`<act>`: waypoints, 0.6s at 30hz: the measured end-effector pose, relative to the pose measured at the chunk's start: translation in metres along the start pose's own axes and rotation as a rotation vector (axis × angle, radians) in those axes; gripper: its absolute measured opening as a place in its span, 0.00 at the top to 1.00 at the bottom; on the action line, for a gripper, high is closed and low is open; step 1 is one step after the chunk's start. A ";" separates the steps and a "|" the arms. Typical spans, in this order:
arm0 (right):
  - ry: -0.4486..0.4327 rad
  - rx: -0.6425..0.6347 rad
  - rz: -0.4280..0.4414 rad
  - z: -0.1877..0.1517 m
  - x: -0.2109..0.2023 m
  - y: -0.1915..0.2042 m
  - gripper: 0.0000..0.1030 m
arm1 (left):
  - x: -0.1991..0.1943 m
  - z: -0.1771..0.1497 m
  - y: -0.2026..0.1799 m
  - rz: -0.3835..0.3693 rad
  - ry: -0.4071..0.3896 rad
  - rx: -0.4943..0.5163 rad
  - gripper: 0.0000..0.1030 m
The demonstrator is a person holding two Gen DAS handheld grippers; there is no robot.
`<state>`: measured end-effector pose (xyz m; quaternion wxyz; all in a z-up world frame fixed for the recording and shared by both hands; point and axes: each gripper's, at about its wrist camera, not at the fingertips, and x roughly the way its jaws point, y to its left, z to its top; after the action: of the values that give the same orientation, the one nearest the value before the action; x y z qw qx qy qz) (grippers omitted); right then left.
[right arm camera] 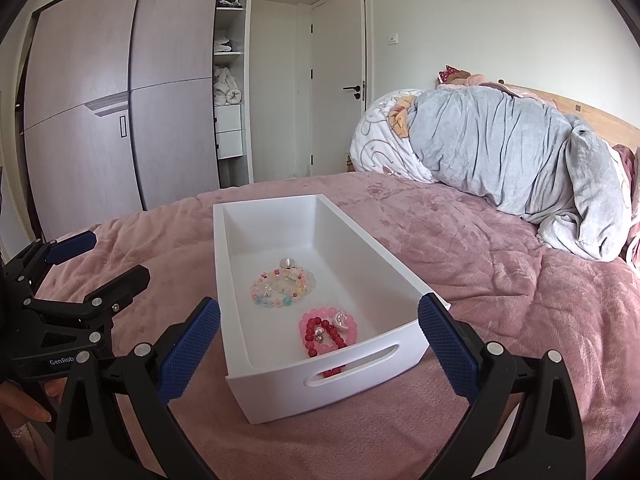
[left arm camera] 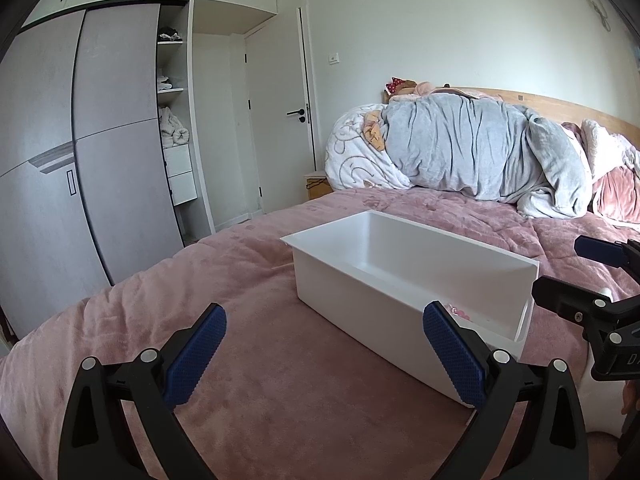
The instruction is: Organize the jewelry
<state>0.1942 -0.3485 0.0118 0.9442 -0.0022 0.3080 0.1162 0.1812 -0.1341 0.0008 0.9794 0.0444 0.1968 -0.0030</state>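
While both tools hover over the pink bed point(right arm camera: 460, 264), the scene reads as follows.

Right gripper: the right gripper point(right arm camera: 320, 340) has its jaws spread wide and grasps nothing; its blue pads point(right arm camera: 188, 344) flank the near, handled end of the white box point(right arm camera: 248, 248).

Left gripper: the left gripper point(left arm camera: 324, 354) is likewise released and empty, its jaws apart over bare bedding; it also shows at the left edge of the right wrist view.

Jewelry, place: two beaded bracelets lie on the floor of the box, straight ahead of the right gripper. The pink and red bracelet point(right arm camera: 326, 330) sits nearest, just behind the end wall with the slot handle point(right arm camera: 352, 366); the pastel bracelet point(right arm camera: 282, 286) lies just beyond it, apart from it.

Box axis: its long axis runs away from the right gripper, nearly in line with the fingers; from the left gripper the box lies ahead and to the right, seen corner-on.

Nearer hand: the right one, judging by how it straddles the box end; the left sits off to the box's side.

Progress: both visible pieces seem already stowed; no loose jewelry shows on the bed.

Next move, as a judgement: either closing on the box end or withdrawing; I cannot tell which.
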 end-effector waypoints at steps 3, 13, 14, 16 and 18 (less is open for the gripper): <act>-0.010 0.017 -0.004 0.001 -0.002 -0.001 0.05 | 0.000 0.000 0.001 -0.007 0.000 -0.005 0.03; -0.007 0.020 -0.004 0.001 -0.002 -0.002 0.05 | 0.001 0.002 0.003 -0.005 0.002 -0.011 0.03; -0.008 0.019 -0.003 0.001 -0.002 -0.001 0.05 | 0.001 0.002 0.004 -0.006 0.003 -0.011 0.03; -0.007 0.014 -0.001 0.001 -0.002 0.000 0.05 | 0.002 0.002 0.004 -0.008 0.004 -0.012 0.03; -0.003 0.006 -0.003 0.000 -0.001 0.002 0.05 | 0.002 0.001 0.004 -0.011 0.007 -0.016 0.03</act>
<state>0.1929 -0.3466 0.0128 0.9449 0.0003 0.3069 0.1141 0.1835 -0.1299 0.0012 0.9791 0.0358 0.2003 -0.0066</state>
